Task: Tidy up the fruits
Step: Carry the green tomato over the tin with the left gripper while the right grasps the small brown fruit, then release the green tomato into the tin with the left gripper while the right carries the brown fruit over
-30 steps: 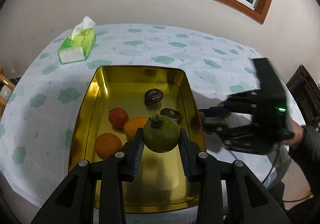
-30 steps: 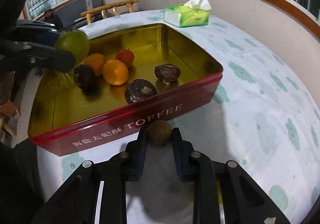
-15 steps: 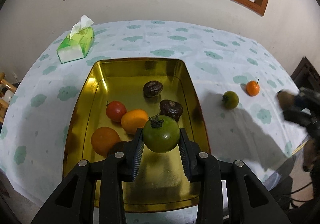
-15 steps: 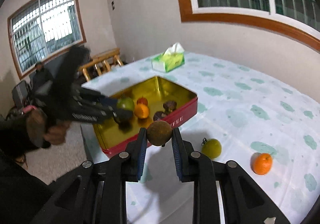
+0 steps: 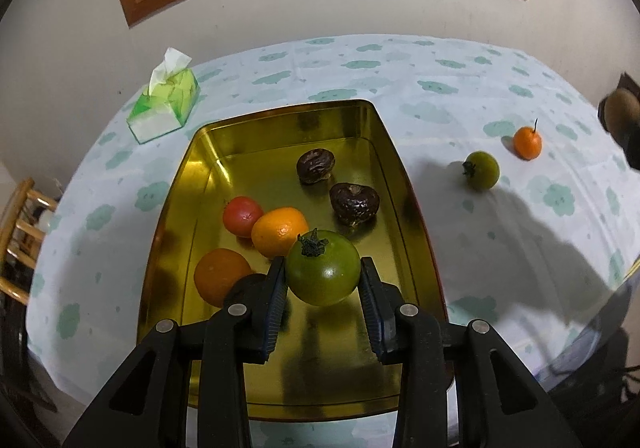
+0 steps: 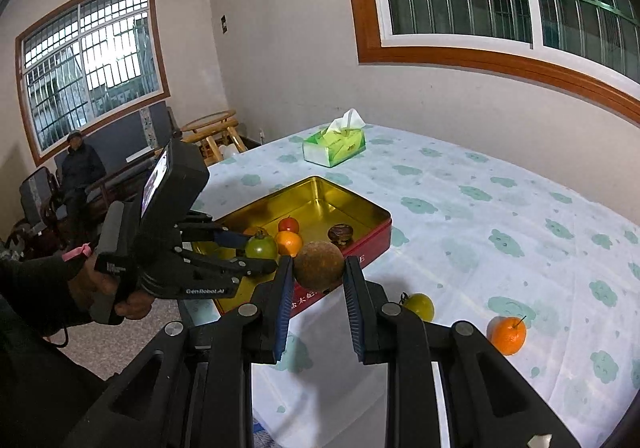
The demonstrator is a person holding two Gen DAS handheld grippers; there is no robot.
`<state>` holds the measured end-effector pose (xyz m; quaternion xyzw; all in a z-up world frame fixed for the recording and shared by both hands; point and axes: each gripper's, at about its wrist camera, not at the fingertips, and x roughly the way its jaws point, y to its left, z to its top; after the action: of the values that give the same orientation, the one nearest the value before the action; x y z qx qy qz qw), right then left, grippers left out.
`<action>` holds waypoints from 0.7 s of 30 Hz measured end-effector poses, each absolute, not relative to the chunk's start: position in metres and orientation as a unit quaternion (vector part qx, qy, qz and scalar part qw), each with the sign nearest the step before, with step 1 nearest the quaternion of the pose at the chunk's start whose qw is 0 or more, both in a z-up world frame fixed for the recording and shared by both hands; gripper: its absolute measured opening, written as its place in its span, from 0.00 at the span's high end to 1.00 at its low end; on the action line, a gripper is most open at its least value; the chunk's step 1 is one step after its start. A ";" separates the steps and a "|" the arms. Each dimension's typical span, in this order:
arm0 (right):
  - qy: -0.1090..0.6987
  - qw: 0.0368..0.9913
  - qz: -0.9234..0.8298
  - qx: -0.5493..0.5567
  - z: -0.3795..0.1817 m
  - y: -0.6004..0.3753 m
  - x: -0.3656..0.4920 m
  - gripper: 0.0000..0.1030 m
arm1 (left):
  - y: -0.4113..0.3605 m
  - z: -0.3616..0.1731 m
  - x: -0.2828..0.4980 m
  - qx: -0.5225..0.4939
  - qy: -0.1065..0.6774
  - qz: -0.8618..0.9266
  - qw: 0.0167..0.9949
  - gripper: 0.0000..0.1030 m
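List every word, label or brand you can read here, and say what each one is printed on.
"GenRobot.AI": on the black body of the left tongs.
"E" and two Chinese characters, mostly hidden: on the red side of the tin.
Small print on the tissue pack: too small to read.
Nothing else is legible.

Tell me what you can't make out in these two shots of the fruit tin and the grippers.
- Left wrist view: the right gripper and its brown fruit are blurred and cut off by the frame edge.
- Right wrist view: the lettering on the red tin is mostly hidden behind the brown fruit and the fingers.
- Right wrist view: the tin's near fruits are hidden behind the left gripper and its green tomato.
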<state>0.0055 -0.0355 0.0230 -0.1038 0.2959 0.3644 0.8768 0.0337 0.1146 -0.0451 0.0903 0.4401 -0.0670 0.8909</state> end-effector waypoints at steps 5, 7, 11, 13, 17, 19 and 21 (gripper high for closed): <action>0.295 0.877 0.365 -0.098 0.026 -0.035 0.006 0.78 | 0.114 -0.044 0.033 0.099 0.431 -0.058 0.895 0.53; 0.296 0.877 0.367 -0.094 0.027 -0.034 0.007 0.78 | 0.115 -0.041 0.032 0.099 0.423 -0.055 0.899 0.42; 0.298 0.877 0.367 -0.091 0.028 -0.033 0.010 0.78 | 0.117 -0.036 0.031 0.098 0.411 -0.051 0.905 0.34; 0.296 0.877 0.367 -0.092 0.028 -0.031 0.010 0.78 | 0.118 -0.035 0.031 0.098 0.409 -0.046 0.906 0.34; 0.296 0.875 0.371 -0.094 0.030 -0.025 0.013 0.78 | 0.122 -0.032 0.030 0.093 0.404 -0.039 0.909 0.32; 0.296 0.873 0.375 -0.096 0.030 -0.021 0.017 0.78 | 0.124 -0.029 0.029 0.091 0.400 -0.034 0.911 0.32; 0.297 0.872 0.377 -0.097 0.029 -0.016 0.021 0.78 | 0.125 -0.027 0.027 0.093 0.395 -0.029 0.914 0.31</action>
<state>0.0206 -0.0162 0.0287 -0.0966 0.2967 0.3773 0.8719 0.0272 0.1254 -0.0270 0.0927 0.3950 -0.0293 0.9135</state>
